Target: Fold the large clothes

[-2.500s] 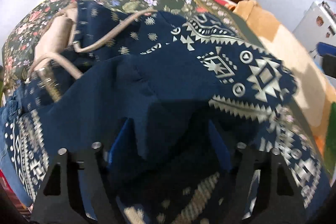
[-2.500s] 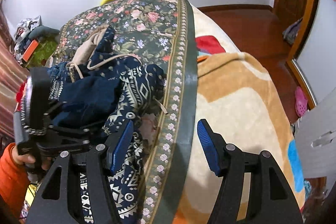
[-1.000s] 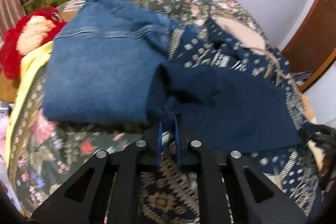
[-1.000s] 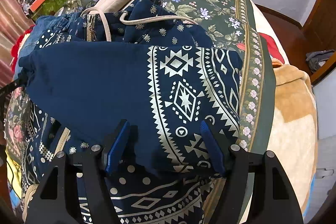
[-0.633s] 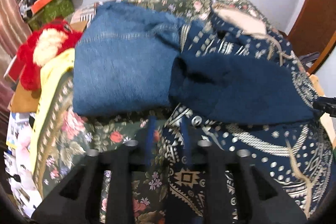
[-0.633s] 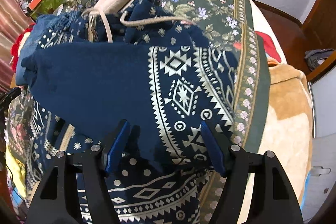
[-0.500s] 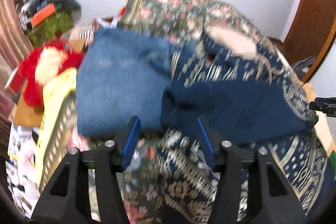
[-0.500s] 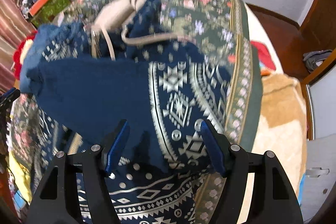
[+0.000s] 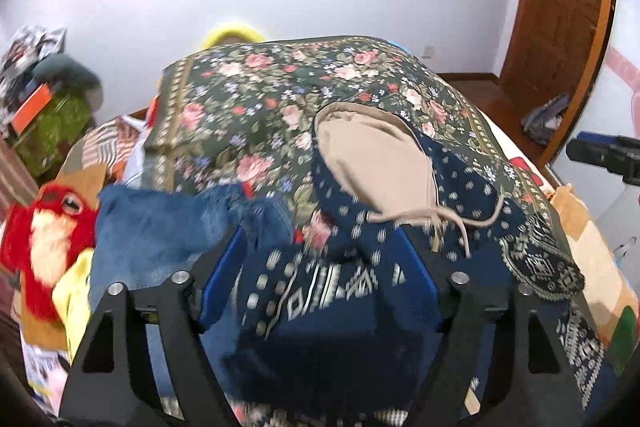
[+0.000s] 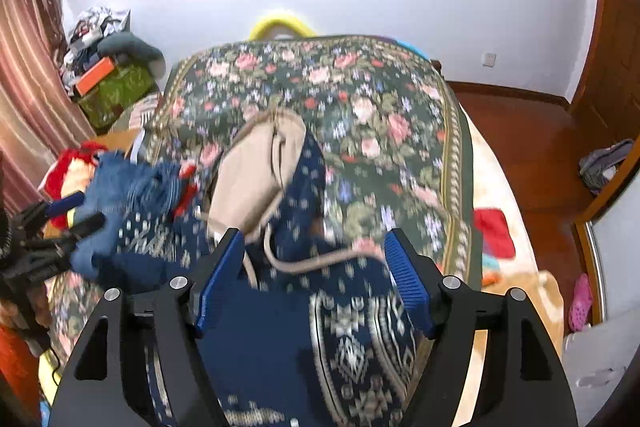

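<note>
Both claws gape wide, gripping nothing: the left claw (image 9: 320,275) and right claw (image 10: 314,277) hover low in frame above the navy patterned hoodie (image 10: 280,347), which lies across the floral bedspread (image 9: 272,95), its beige-lined hood (image 9: 372,163) at center.

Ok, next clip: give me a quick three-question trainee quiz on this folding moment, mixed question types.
1. True or false: the left gripper is clamped on the navy patterned hoodie.
2. Multiple choice: the hood lining is A) beige B) red C) green.
3. Which garment lies left of the hoodie in the left wrist view?

Key: 1. False, both it and the right gripper are open. 2. A. 3. The blue jeans.
</note>
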